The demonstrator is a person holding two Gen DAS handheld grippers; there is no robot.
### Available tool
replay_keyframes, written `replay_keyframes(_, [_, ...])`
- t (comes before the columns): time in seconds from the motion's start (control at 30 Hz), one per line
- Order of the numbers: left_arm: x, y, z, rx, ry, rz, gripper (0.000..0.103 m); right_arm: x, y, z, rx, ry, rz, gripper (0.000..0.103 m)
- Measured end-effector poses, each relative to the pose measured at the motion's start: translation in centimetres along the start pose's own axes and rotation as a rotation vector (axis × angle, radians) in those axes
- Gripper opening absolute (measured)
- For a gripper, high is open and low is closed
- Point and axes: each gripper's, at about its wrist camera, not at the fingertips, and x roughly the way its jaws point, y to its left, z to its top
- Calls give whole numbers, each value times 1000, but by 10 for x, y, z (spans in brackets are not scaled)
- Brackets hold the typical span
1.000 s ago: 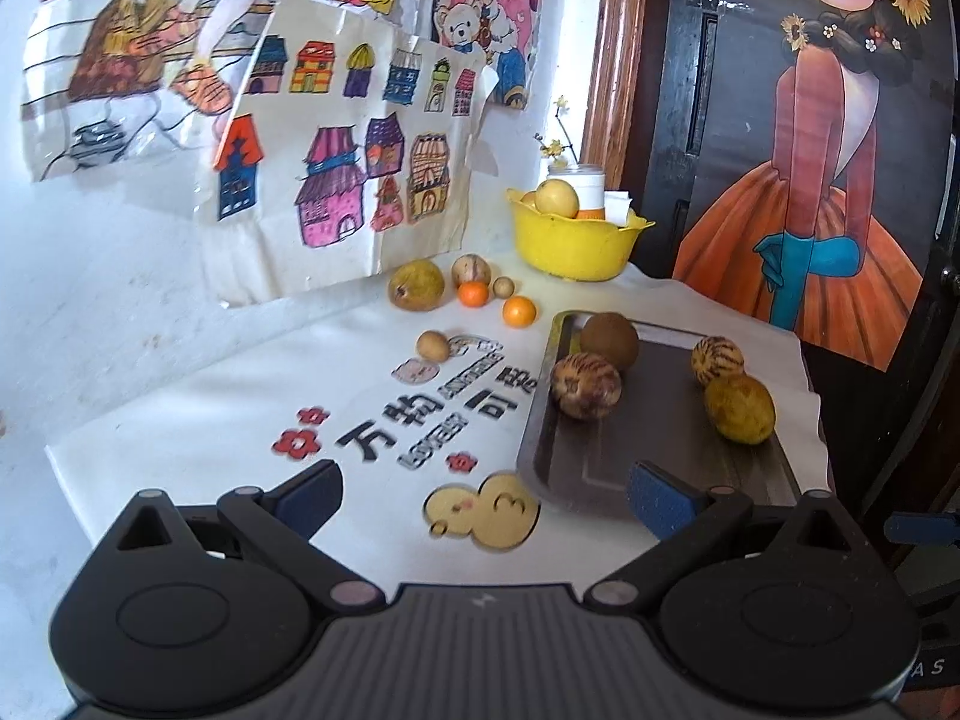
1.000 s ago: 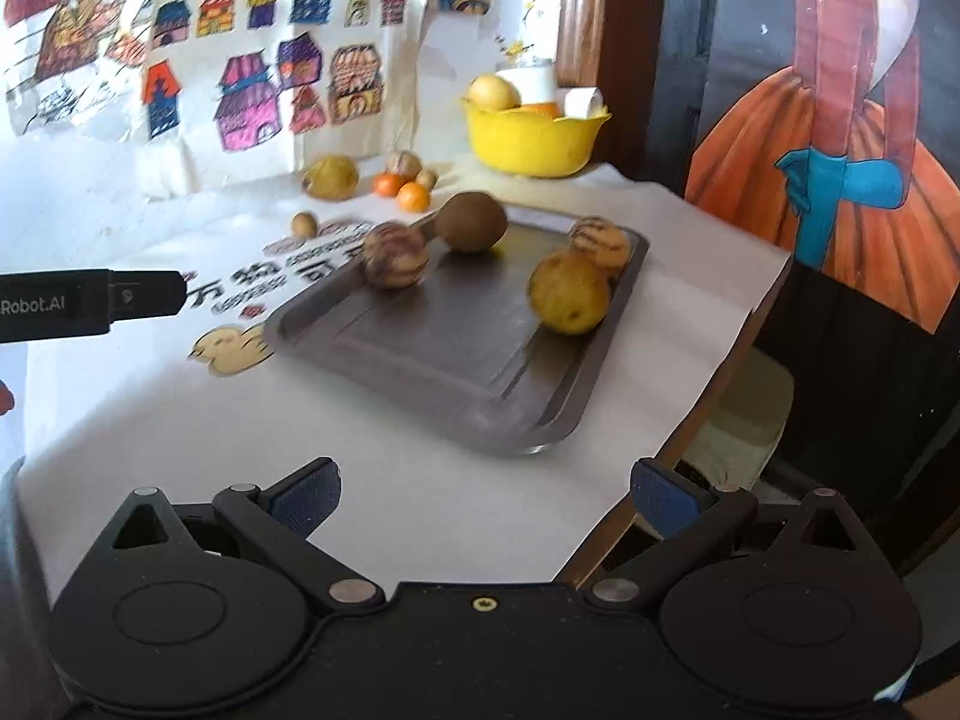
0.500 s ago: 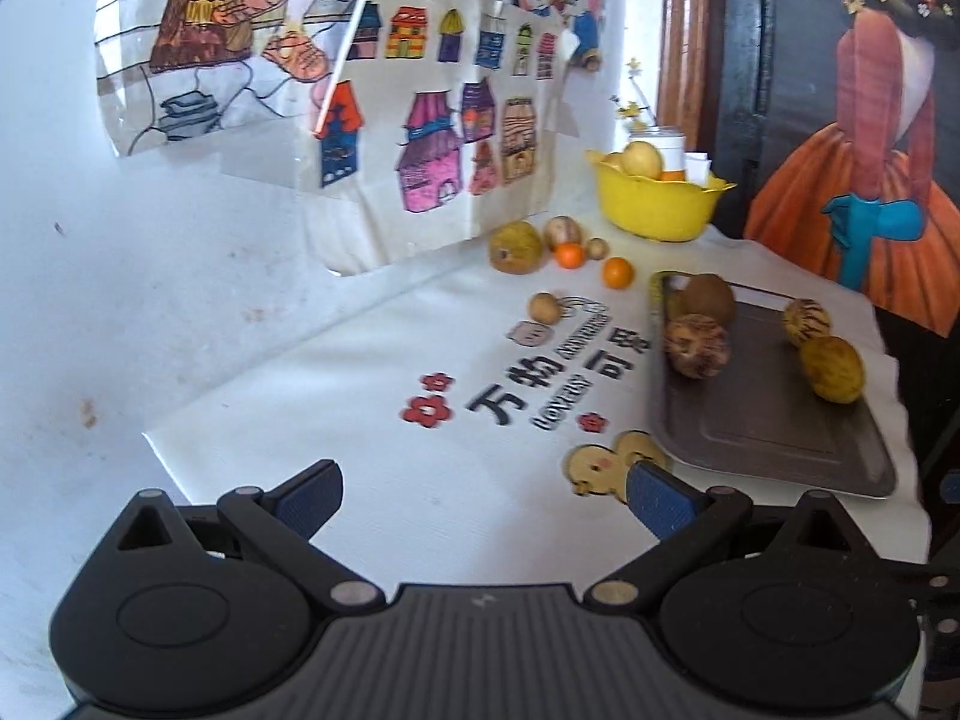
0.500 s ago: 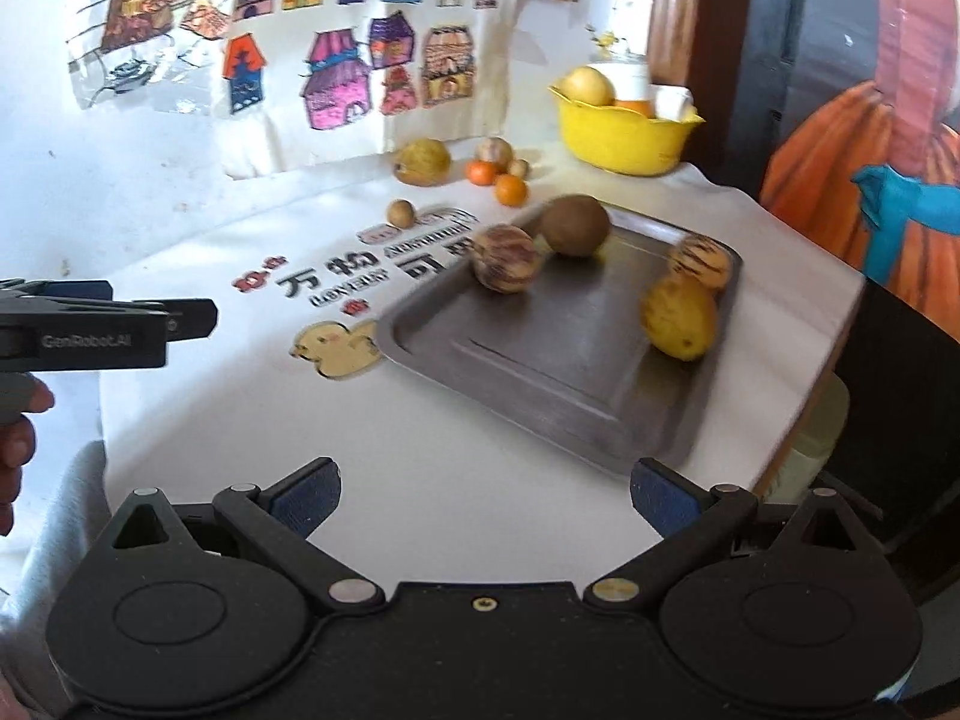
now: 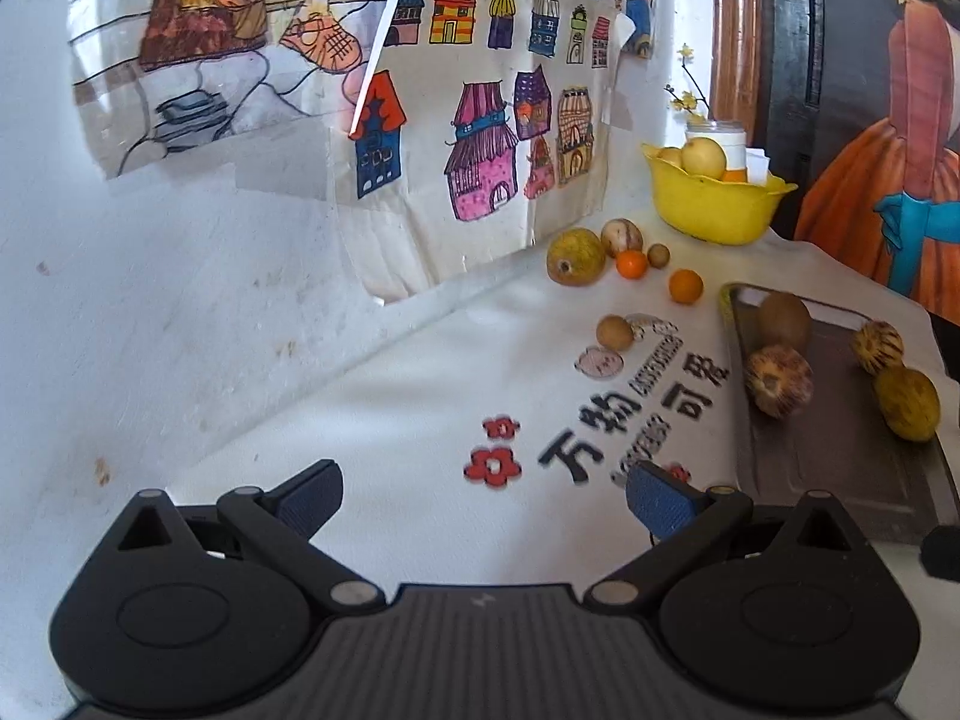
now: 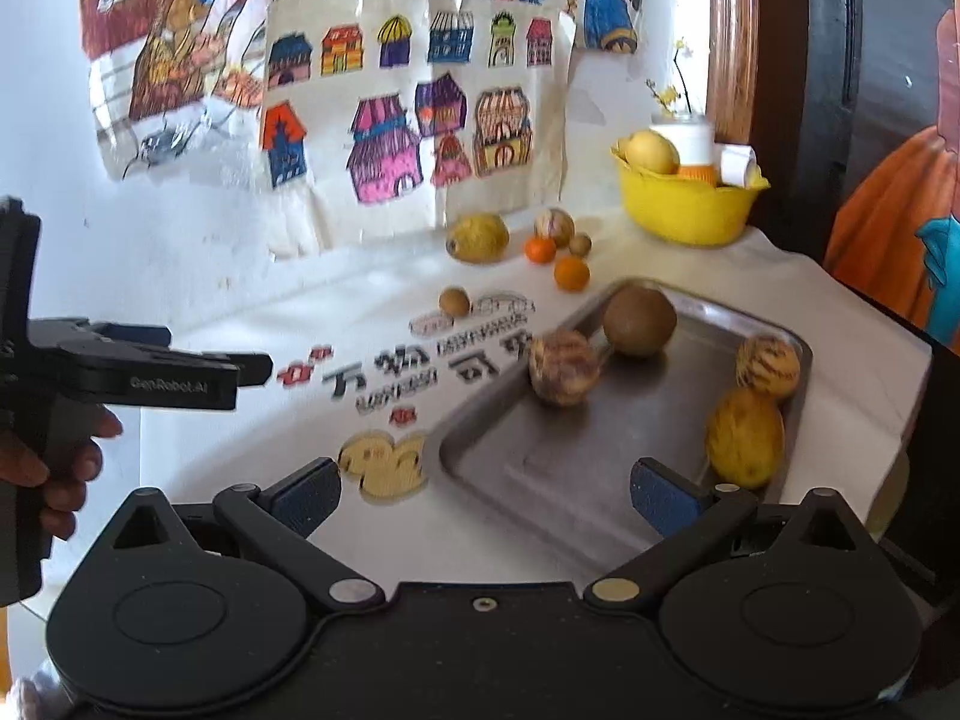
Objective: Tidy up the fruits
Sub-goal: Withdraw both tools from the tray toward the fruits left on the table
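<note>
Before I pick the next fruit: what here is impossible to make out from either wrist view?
- Yellow bowl: its wall hides what lies under the pale fruit, both views.
- Tray: the left tongs body and the frame edge cut off its near end, left view.
- Printed lettering: motion-blurred, right view.
- Small brown fruit: too small to identify.

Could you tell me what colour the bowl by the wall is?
The bowl is bright yellow, clearest in the right wrist view.
</note>
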Motion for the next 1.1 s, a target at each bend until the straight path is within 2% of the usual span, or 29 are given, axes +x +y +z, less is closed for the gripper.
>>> replay_keyframes(0.2, [27,-7,19,16,-19,-28,103,16,-17,26,-10,-31,14,103])
replay_keyframes(0.5, [72,-23,38,56,-43,-114,103,42,-44,83,-23,-55,55,103])
replay_keyframes(0.8, [111,-32,46,69,-50,-171,103,87,-60,132,-74,-30,87,102])
replay_keyframes(1.1, [142,-29,52,2,-11,-178,103,160,-78,160,19,61,89,97])
